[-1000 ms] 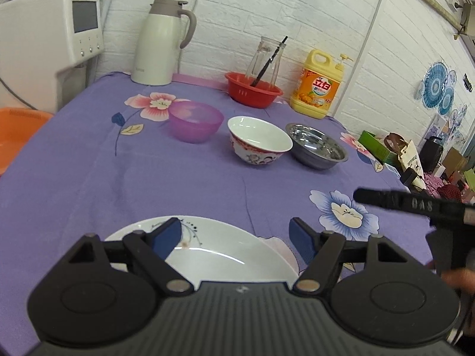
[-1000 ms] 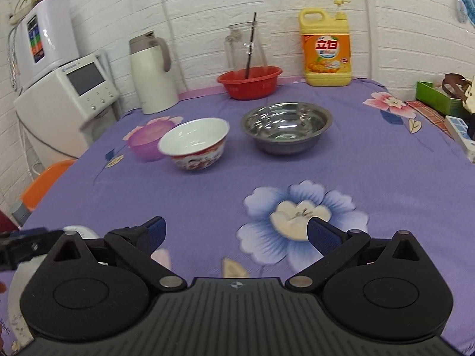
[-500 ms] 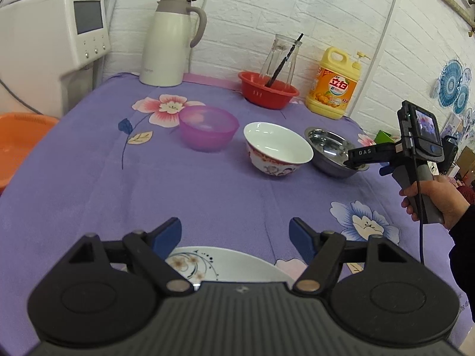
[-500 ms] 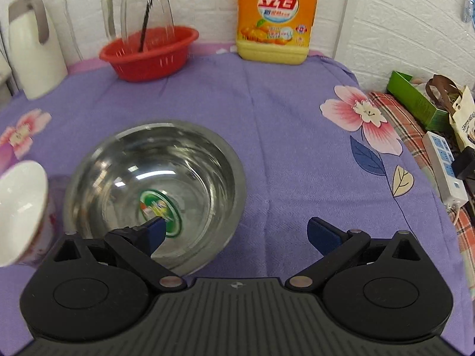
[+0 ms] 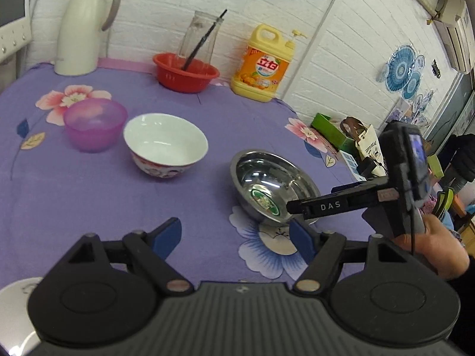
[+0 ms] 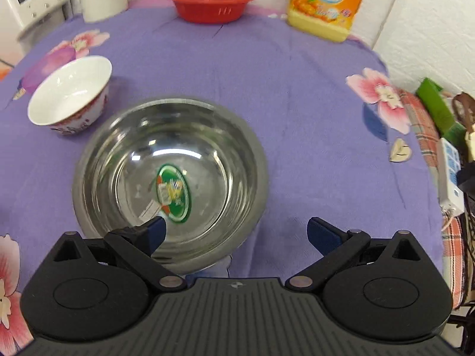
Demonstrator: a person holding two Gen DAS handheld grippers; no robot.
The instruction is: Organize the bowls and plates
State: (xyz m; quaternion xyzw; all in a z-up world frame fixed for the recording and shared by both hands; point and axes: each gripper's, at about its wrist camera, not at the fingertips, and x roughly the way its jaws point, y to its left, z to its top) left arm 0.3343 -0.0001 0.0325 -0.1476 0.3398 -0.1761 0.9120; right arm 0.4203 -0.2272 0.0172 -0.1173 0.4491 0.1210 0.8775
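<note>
A steel bowl (image 6: 166,172) with a green sticker inside sits on the purple cloth; it also shows in the left wrist view (image 5: 267,184). My right gripper (image 6: 237,234) is open, its left finger inside the bowl and its right finger outside the near rim; it shows in the left wrist view (image 5: 299,207). A white ceramic bowl (image 5: 164,145) (image 6: 71,95) and a purple plastic bowl (image 5: 93,124) stand to the left. My left gripper (image 5: 237,234) is open and empty above the cloth. A white plate's edge (image 5: 14,293) shows at the bottom left.
At the back stand a thermos (image 5: 84,26), a red basket (image 5: 185,71) with a glass jar, and a yellow detergent bottle (image 5: 265,65). A white appliance (image 5: 12,14) is at the far left. Boxes and bags (image 5: 350,136) lie past the table's right edge.
My right gripper has moved forward to the steel bowl, now straddling its near rim. My left gripper has swung right and away from the white plate.
</note>
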